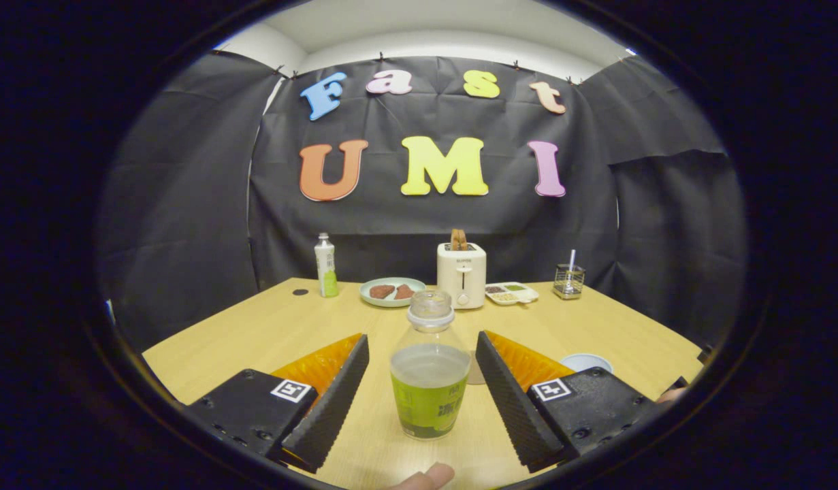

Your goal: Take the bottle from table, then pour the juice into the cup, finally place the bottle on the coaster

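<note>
Straddling the upright bottle [429, 367] at lower centre, gripper [422, 371] spread wide, fingers clear of both its sides.

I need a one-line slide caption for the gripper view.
Open gripper straddles an uncapped juice bottle on the wooden table, fingers not touching it.

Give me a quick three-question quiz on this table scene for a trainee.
1. True or false: the hand-held gripper is shut on the bottle.
2. What stands between the plate and the compartment tray?
3. The bottle's cap is: A on, B off.

Key: 1 false, the bottle stands between open fingers, untouched. 2 the toaster. 3 B.
</note>
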